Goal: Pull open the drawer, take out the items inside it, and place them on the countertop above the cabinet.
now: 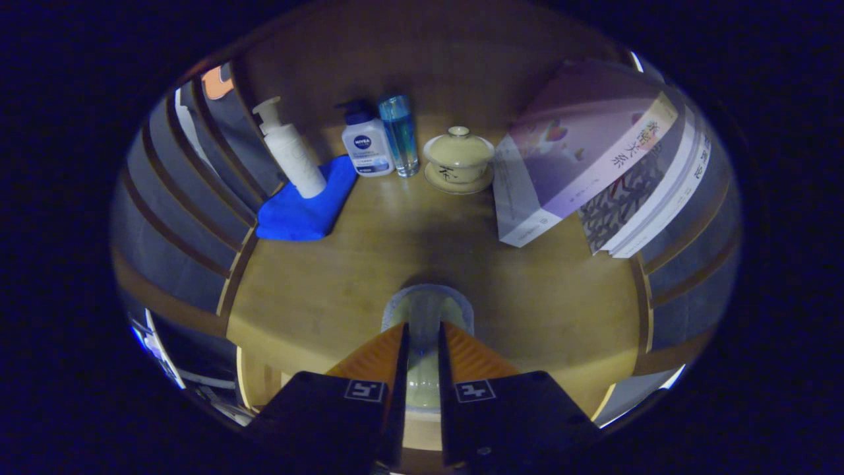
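fingers (423, 340) of the handheld gripper are closing narrowly on a pale, translucent cup-like item (427, 310), one finger pressing each side of it, with its rounded rim poking out just ahead of the fingertips. the item is hanging directly over the wooden worktop (330, 290), close above its near edge, so the coming move seems to be a straight lowering rather than a reach forward. whether the base is already touching the wood is hard to tell, since the fingers are hiding it. bare wood is lying just ahead of the item and to either side. well beyond it, along the back of the worktop, a white pump bottle (290, 152) is standing on a blue cloth (303, 204), with a second pump bottle (366, 145), a tall blue glass (399, 135) and a lidded tea bowl (458, 158) on its saucer in a row to its right. leaning books (580, 152) are filling the far right. the landing spot appears open, and the likely next step is setting down and releasing.
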`<state>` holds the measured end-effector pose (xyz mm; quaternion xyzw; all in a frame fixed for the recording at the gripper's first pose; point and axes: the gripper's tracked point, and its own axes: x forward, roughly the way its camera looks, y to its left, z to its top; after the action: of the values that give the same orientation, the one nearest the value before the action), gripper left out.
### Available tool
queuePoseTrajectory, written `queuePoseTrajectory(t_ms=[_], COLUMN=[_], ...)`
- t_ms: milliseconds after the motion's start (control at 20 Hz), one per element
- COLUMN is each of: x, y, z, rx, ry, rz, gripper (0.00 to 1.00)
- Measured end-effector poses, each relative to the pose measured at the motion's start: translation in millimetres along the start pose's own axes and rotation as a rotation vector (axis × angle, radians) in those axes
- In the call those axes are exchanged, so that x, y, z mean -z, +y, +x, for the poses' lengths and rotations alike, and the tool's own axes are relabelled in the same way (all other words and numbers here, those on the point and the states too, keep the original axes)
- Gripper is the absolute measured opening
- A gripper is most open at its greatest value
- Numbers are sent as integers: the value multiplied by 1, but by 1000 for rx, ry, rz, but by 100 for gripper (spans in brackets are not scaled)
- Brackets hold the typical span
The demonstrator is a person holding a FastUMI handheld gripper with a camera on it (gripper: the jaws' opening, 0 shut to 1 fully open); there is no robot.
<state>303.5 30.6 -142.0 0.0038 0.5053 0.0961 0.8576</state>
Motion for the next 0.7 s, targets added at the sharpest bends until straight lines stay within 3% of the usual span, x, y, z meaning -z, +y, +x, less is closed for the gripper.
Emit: queuePoseTrajectory(t_ms=[250, 700], x=[-3, 17], y=[1, 8], z=[-14, -76], rx=[-44, -54], ry=[-81, -342], rz=[52, 20], gripper=[73, 77])
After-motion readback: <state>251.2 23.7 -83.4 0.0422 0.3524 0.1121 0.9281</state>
